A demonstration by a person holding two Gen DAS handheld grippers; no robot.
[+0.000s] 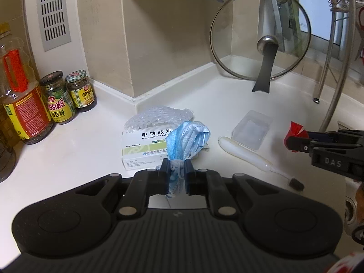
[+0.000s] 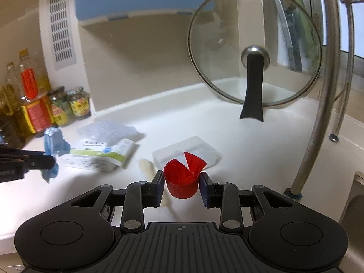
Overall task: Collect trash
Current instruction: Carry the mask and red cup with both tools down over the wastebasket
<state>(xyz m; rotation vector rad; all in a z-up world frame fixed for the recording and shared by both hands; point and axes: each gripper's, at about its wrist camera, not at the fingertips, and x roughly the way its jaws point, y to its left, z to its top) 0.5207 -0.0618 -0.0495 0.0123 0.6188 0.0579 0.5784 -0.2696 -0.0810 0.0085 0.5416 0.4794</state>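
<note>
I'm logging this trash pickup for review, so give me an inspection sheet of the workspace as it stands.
Surface: white countertop, with items on it.
Job's things: blue face mask in the left gripper; red cap in the right gripper; medicine box, bubble wrap, clear plastic lid and a white tube-like wrapper lie on the counter.
Clutter: oil bottle and two sauce jars at the left.
Grippers: left shut on the mask; right shut on the cap.
Cables: nothing seen.
Surroundings: glass pot lid leaning at the wall; metal rack leg; wall vent.
</note>
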